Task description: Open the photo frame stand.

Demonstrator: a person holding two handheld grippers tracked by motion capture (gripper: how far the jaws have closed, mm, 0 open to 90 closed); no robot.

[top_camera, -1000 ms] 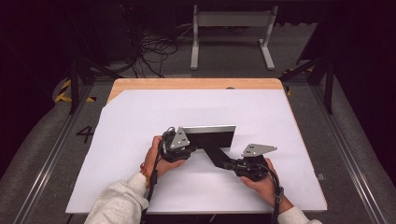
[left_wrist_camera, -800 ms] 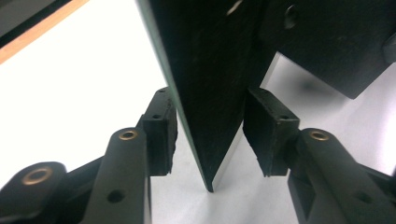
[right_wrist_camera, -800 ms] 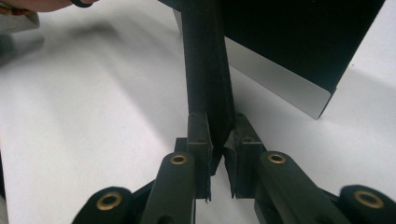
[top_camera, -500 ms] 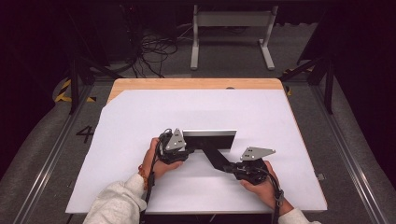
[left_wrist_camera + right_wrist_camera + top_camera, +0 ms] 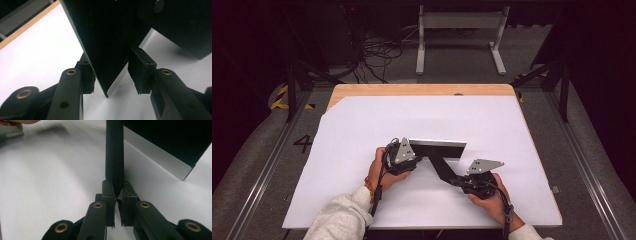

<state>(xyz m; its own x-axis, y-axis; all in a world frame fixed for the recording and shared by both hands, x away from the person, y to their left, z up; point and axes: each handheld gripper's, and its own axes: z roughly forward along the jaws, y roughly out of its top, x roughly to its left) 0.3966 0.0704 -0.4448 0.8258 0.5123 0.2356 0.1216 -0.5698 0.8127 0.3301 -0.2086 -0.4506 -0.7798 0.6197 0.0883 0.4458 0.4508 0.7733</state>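
Near the middle of the white sheet [image 5: 362, 130], a black panel [image 5: 437, 148] is standing on edge. The right gripper [image 5: 117, 195] is clamping its flat black leg [image 5: 114, 152]. The left gripper [image 5: 111, 75] is straddling the panel's end, jaws having just opened slightly, not pressing it.

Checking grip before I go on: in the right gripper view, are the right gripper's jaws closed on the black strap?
Yes, the right gripper has its two pads pinched on the black strap's end.
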